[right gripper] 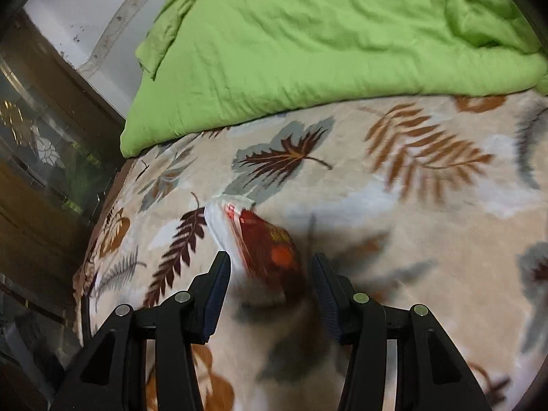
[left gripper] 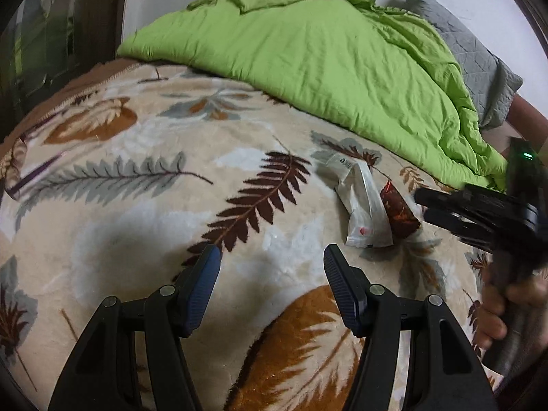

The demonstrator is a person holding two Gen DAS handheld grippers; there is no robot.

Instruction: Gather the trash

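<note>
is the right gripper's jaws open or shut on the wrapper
Open. In the right wrist view the right gripper has its jaws apart over the red wrapper; neither pad presses on it.

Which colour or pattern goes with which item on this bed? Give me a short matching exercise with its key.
Items:
1. quilt
2. blanket
3. flat wrapper
4. snack packet

Descriptions:
A. dark red
B. silvery white
C. plain bright green
D. beige with leaf print

Pairs: 1-C, 2-D, 3-B, 4-A
</note>
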